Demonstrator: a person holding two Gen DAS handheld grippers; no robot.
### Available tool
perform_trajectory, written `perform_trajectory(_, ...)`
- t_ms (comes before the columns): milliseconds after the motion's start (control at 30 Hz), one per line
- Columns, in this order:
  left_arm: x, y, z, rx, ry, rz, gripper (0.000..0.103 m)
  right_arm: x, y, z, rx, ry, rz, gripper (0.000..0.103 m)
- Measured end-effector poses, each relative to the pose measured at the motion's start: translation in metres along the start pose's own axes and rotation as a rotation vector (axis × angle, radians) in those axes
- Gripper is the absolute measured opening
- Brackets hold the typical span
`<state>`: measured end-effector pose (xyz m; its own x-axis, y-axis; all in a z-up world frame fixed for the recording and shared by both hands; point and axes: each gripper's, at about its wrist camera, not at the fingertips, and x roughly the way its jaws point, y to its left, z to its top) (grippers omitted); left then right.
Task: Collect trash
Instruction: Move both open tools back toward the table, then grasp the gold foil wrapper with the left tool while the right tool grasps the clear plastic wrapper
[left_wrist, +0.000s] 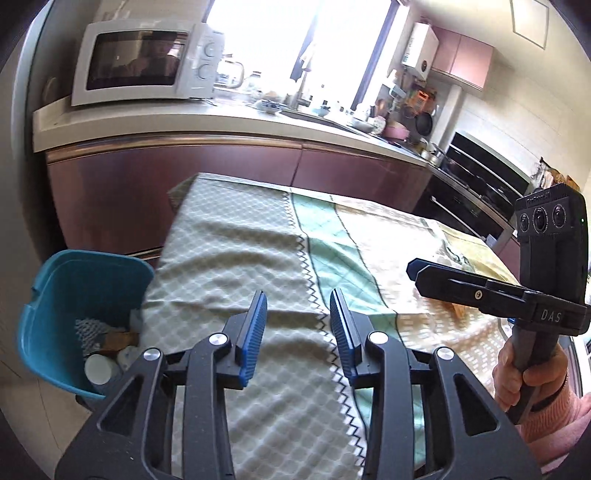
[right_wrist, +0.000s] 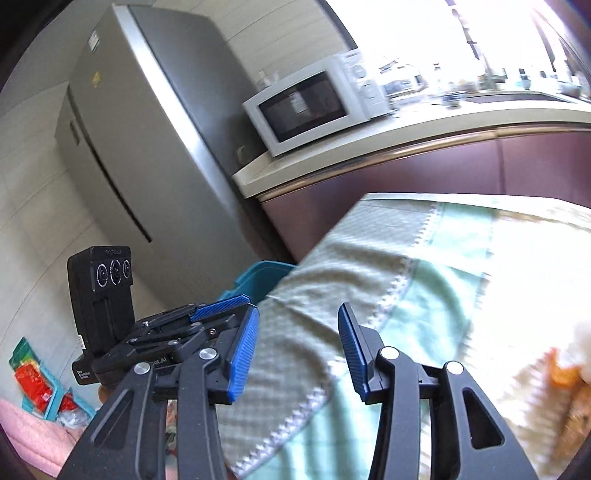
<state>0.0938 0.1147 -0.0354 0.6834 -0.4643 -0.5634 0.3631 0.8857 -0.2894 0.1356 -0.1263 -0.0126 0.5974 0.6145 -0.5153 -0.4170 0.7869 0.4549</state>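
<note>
Teal bin (left_wrist: 85, 317) sits on the floor just off the table's (left_wrist: 258, 236) left edge, with bits of trash (left_wrist: 107, 343) already in it. Left claw (left_wrist: 298, 328) and right claw (right_wrist: 298, 345) both hang over the checked cloth, jaws partway apart, nothing between them. Some orange scraps (right_wrist: 565, 373) lie blurred on the table's right side.

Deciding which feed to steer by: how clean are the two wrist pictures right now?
Left wrist: sharp, window blown out, blue bin and tablecloth clear. Right wrist: motion-smeared, glare washes the right edge, orange scrap only a blur.
</note>
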Motion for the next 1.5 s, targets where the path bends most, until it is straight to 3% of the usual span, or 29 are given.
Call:
perform_trajectory(267,0.043,-0.078,-0.006,0.084,0.073,-0.133,0.035,-0.071,-0.065,-0.023,0.116,-0.082,-0.168,0.043)
perform_trajectory(667,0.109,-0.17,-0.022,0.187,0.22,-0.305,0.035,-0.138,-0.149,-0.049,0.274,-0.181,-0.387,0.049)
perform_trajectory(800,0.129,-0.195,-0.026,0.215,0.257,-0.344,0.035,-0.15,-0.172,-0.055,0.314,-0.194,-0.427,0.059)
perform_trajectory(1033,0.166,-0.219,-0.029,0.193,0.335,-0.346,0.036,-0.148,-0.201,-0.059,0.366,-0.181,-0.427,0.066)
perform_trajectory(1367,0.2,-0.232,-0.024,0.126,0.405,-0.352,0.039,-0.133,-0.214,-0.048,0.379,-0.142,-0.365,0.066)
perform_trajectory(1433,0.203,-0.234,-0.023,0.121,0.415,-0.35,0.039,-0.131,-0.216,-0.049,0.383,-0.129,-0.358,0.065)
perform_trajectory(1500,0.207,-0.234,-0.024,0.113,0.425,-0.347,0.035,-0.13,-0.219,-0.05,0.392,-0.122,-0.348,0.057)
